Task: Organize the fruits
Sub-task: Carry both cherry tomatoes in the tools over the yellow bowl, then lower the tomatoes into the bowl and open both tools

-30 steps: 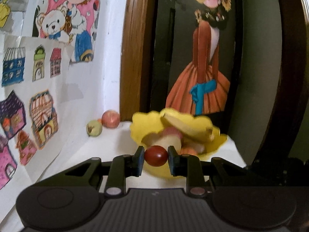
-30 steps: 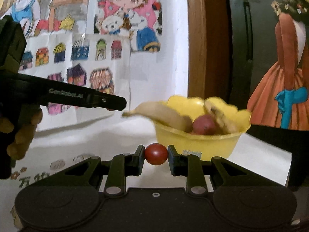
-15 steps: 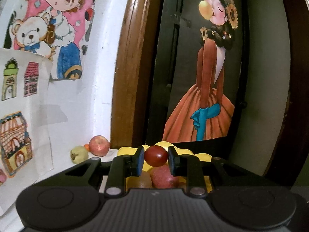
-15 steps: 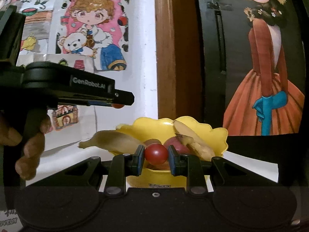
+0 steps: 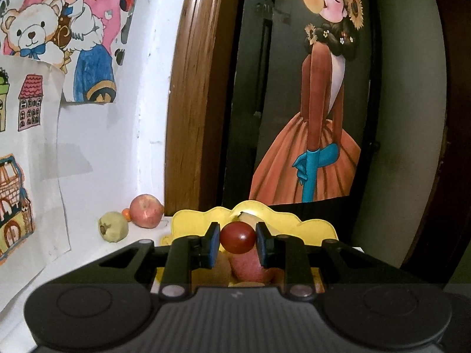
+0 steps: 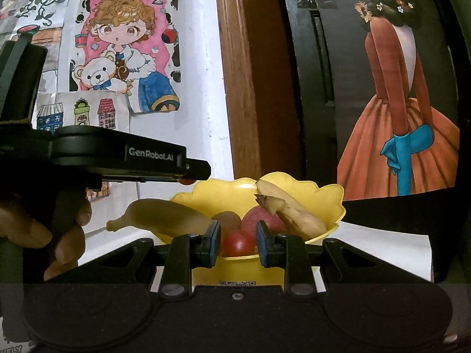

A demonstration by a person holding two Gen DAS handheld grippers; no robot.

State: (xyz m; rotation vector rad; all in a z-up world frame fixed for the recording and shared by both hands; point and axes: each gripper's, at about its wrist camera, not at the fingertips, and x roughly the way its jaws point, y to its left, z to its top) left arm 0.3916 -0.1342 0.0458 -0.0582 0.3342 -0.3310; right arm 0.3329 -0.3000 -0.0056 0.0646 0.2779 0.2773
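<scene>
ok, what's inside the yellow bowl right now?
In the yellow bowl: two bananas, one hanging over the rim, a red apple and a brownish fruit. The right gripper and its small red fruit cover the bowl's bottom.

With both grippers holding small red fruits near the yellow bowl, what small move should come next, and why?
Probably open the left gripper: its small red fruit hangs above the yellow bowl, over the fruit inside. The right gripper seems short of the rim, so its fruit should wait.

Red tomatoes: one (image 5: 238, 237) pinched over the bowl, another (image 6: 237, 243) pinched at its front.
Yellow bowl (image 6: 329, 195): scalloped, holding bananas (image 6: 164, 216) and a red apple (image 6: 266, 220).
</scene>
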